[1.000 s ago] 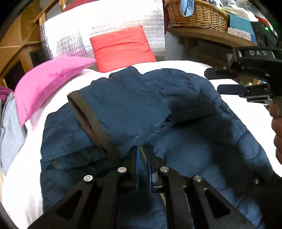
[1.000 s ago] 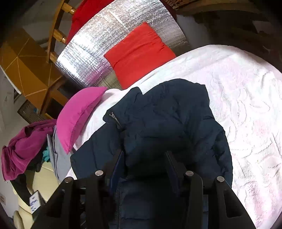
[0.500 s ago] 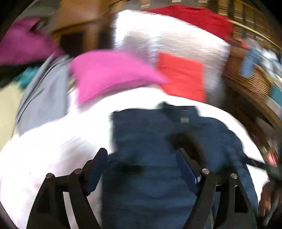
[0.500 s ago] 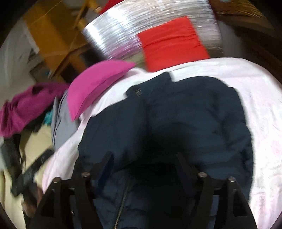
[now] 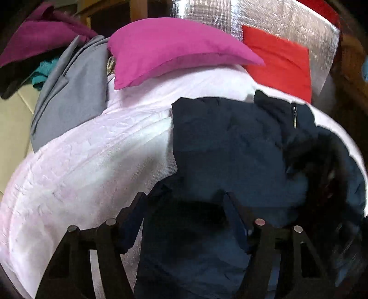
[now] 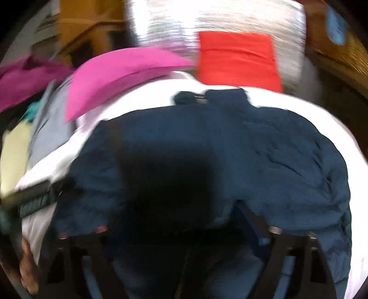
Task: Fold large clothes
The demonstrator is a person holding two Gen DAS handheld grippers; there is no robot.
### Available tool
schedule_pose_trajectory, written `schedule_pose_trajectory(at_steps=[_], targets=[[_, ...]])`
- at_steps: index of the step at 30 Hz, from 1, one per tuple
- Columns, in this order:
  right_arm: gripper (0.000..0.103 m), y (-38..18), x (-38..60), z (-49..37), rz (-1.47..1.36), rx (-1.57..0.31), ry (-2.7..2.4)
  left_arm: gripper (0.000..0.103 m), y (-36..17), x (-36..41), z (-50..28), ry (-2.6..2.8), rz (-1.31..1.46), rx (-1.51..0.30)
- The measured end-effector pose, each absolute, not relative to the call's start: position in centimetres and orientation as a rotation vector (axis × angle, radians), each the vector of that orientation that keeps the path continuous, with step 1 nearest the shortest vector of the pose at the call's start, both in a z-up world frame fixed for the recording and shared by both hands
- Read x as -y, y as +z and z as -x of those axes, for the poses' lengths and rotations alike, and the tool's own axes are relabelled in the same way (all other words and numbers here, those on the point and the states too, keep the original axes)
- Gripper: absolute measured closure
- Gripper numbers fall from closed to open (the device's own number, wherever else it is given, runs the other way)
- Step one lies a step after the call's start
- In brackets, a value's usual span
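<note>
The navy padded jacket (image 5: 232,147) lies spread on the white bedspread (image 5: 92,165), and in the left wrist view it fills the near right of the scene, its dark fabric running beneath and between the two fingers of the left gripper (image 5: 184,211). Those jaws stand wide apart and are closing at this moment; the pads press on nothing, though jacket cloth lies in the gap under them. The jacket's left edge falls just inside the left finger, with bare bedspread beyond it to the left. At the far side a pink cushion (image 5: 170,48) rests on the bed's edge, a red cushion (image 5: 283,62) to its right leaning against a silver quilted panel (image 5: 264,20). A grey garment (image 5: 69,96) hangs off the far left of the bed, with a magenta garment (image 5: 39,36) behind it. In the right wrist view, which is blurred, the jacket (image 6: 264,156) again spreads across the bedspread (image 6: 345,276) directly ahead of the right gripper (image 6: 181,220), with its collar at the far end toward the red cushion (image 6: 237,57). The right gripper's jaws are also spread wide and closing, gripping nothing, with jacket fabric beneath them. The pink cushion (image 6: 119,76) sits far left. At the near left edge the left gripper (image 6: 36,200) shows as a dark blurred shape, with part of a hand (image 6: 27,273) below it. Both tools point steeply downward at the bed.
</note>
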State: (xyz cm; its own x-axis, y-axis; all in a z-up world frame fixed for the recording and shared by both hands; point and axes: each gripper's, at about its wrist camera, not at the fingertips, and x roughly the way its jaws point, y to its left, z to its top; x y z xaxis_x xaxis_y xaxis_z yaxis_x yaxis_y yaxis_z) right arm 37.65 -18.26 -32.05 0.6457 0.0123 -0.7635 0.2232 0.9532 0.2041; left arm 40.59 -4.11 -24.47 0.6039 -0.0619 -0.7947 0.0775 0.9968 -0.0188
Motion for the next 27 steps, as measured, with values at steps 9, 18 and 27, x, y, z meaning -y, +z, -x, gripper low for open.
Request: schedule_pose_trajectory(at_steps=[9, 18, 27], targets=[[0.029, -31.9, 34.9, -33.2, -0.869, -0.69, -0.319, 0.033, -23.5, 3.5, -40.5, -0.081, 0.015, -0.868], [0.028, -37.1, 42.9, -30.9, -1.35, -0.589, -0.07, 0.033, -22.8, 2.1, -41.8, -0.18, 0.137, -0.823], [0.016, -38.3, 43.5, -30.4, -1.483, -0.471, 0.09, 0.061, -23.7, 2.0, -42.9, -0.188, 0.169, -0.87]])
